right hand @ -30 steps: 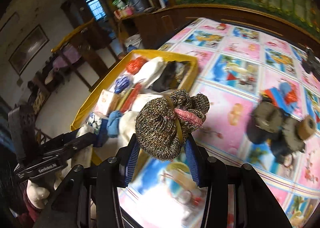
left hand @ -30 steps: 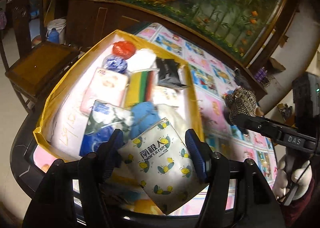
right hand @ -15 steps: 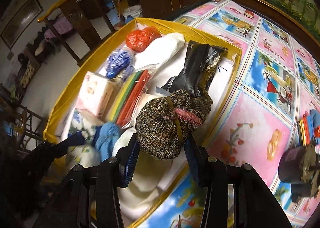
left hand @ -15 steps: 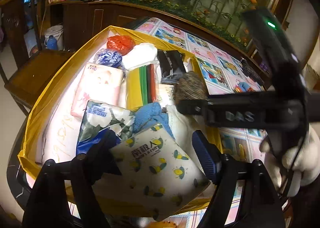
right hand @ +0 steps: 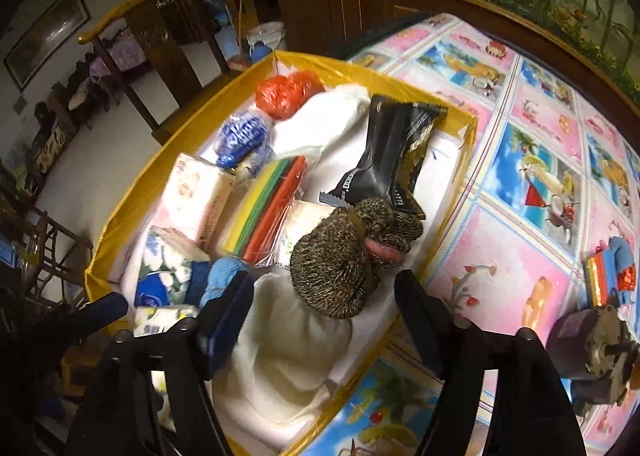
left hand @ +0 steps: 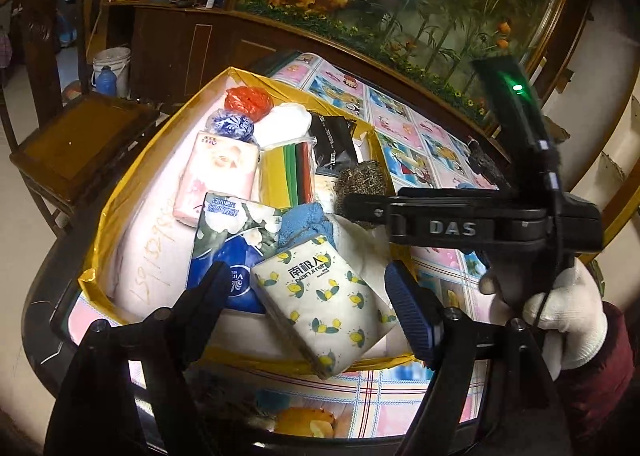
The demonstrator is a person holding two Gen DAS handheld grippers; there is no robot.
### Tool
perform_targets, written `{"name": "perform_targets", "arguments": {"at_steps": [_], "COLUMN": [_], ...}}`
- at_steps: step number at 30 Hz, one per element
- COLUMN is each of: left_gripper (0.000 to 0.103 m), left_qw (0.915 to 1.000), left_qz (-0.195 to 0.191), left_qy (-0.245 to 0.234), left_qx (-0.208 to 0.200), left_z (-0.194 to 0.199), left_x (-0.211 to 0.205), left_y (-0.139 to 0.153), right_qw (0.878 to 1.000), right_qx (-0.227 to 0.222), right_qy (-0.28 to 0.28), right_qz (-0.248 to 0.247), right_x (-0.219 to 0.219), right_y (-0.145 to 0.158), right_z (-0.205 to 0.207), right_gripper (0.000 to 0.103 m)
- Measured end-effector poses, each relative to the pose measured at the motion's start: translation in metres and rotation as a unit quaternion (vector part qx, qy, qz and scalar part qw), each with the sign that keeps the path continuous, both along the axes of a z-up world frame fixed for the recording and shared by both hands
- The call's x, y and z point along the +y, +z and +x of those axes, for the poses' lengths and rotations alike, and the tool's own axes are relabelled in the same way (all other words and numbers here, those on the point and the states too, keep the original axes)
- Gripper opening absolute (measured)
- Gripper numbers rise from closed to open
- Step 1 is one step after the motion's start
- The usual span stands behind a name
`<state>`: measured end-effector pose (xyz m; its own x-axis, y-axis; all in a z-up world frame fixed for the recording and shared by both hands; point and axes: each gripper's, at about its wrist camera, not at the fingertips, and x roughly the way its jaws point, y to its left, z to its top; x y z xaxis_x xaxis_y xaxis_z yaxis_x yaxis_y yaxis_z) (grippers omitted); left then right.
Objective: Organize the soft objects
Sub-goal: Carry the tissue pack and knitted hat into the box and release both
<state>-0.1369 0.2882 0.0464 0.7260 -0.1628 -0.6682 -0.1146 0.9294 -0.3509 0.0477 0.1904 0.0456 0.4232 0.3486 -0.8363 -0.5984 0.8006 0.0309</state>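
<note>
Right gripper (right hand: 324, 296): jaws opening, pads clear of the brown knitted bundle (right hand: 340, 260), which lies in the yellow box (right hand: 132, 191) just ahead, between the fingers. Left gripper (left hand: 304, 292): wide apart, straddling the lemon-print tissue pack (left hand: 324, 300) tilted on the near rim, untouched.
</note>
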Motion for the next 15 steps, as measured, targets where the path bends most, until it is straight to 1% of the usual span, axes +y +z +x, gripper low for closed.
{"name": "perform_targets", "arguments": {"at_steps": [3, 5, 7, 10, 15], "left_gripper": [0.079, 0.079, 0.079, 0.079, 0.079], "left_qw": [0.9999, 0.9994, 0.9985, 0.9968, 0.9939], "left_qz": [0.015, 0.034, 0.055, 0.08, 0.109], "left_qy": [-0.002, 0.0, 0.0, -0.001, -0.001], "left_qx": [0.001, -0.001, -0.005, -0.01, -0.011], "left_z": [-0.001, -0.003, -0.006, -0.01, -0.013], "left_x": [-0.008, -0.017, -0.024, -0.036, -0.055], "left_y": [0.003, 0.006, 0.01, 0.015, 0.021], "right_qw": [1.0, 0.999, 0.998, 0.998, 0.996], "right_qx": [-0.024, -0.038, -0.043, -0.043, -0.052], "right_qy": [0.002, 0.0, -0.004, -0.01, -0.023], "right_qz": [0.008, 0.019, 0.035, 0.054, 0.062], "right_x": [-0.009, -0.018, -0.029, -0.051, -0.088], "right_y": [0.011, 0.017, 0.021, 0.025, 0.026], "right_z": [-0.016, -0.029, -0.039, -0.054, -0.075], "right_gripper": [0.077, 0.079, 0.081, 0.081, 0.081]}}
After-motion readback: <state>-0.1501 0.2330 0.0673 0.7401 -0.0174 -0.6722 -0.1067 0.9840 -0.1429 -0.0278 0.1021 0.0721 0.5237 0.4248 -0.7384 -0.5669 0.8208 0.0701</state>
